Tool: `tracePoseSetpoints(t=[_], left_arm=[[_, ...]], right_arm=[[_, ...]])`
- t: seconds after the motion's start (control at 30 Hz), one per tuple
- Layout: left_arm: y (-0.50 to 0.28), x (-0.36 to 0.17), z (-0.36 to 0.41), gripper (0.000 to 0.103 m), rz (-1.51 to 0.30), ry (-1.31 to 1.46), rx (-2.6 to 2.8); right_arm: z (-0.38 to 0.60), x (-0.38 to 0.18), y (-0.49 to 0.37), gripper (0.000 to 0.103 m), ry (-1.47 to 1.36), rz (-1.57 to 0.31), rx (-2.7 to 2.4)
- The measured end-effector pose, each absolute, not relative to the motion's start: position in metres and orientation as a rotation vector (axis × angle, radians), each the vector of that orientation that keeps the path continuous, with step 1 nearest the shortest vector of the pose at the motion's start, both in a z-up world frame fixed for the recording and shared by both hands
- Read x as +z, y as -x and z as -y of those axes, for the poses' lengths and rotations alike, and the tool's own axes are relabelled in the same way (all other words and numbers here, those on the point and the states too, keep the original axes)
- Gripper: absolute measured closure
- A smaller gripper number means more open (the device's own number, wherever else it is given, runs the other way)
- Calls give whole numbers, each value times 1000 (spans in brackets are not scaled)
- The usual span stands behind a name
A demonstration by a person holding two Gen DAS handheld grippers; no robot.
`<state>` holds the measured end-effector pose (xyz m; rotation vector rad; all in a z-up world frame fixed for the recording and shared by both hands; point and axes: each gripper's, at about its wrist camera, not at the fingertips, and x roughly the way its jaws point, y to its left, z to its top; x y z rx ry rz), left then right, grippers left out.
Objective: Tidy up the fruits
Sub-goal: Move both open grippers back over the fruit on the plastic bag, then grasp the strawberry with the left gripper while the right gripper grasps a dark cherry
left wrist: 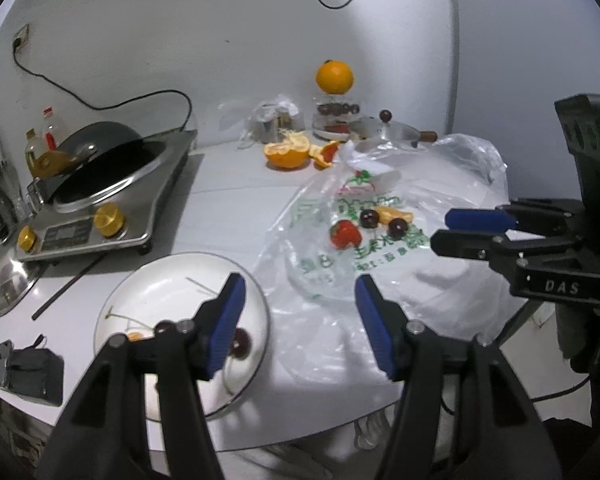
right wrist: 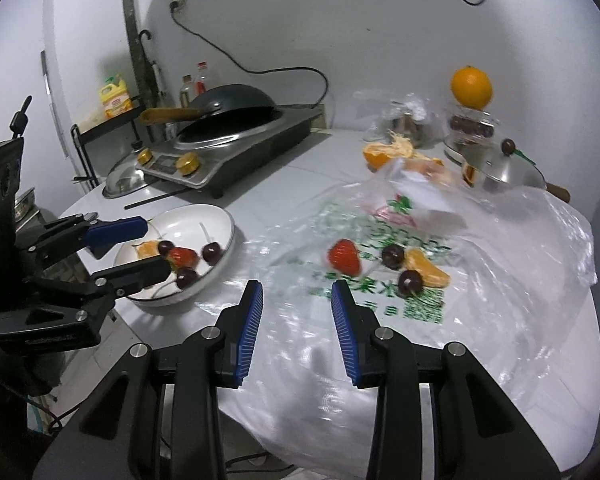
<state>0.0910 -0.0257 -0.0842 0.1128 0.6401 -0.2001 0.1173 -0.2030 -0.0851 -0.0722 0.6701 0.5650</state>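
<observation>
A strawberry [right wrist: 344,257], two dark cherries [right wrist: 393,255] and an orange segment [right wrist: 427,269] lie on a clear plastic bag [right wrist: 500,280]. They also show in the left wrist view, the strawberry [left wrist: 345,234] nearest. A white plate [right wrist: 220,216] at the left holds a strawberry [right wrist: 183,256], cherries [right wrist: 211,252] and an orange piece [right wrist: 148,249]. My left gripper [left wrist: 298,320] is open and empty over the plate's right edge [left wrist: 112,312]. My right gripper [right wrist: 296,320] is open and empty over the bag, short of the strawberry.
An induction cooker with a wok [right wrist: 228,128] stands at the back left, a steel lid [right wrist: 124,180] beside it. A peeled orange [right wrist: 384,152], a whole orange [right wrist: 471,87] on a glass jar, and a small pot [right wrist: 500,168] stand at the back. Chopsticks [right wrist: 160,198] lie by the cooker.
</observation>
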Motion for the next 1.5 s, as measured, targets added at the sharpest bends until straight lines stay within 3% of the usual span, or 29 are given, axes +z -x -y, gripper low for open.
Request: tracePoseSetpoints(t=[0.67, 1.5], left_arm=[[-144, -104, 74, 44, -711, -156, -266], [-193, -126, 76, 44, -748, -116, -319]], right_arm=[[252, -115, -171, 65, 25, -732, 495], [236, -147, -227, 65, 65, -831, 443]])
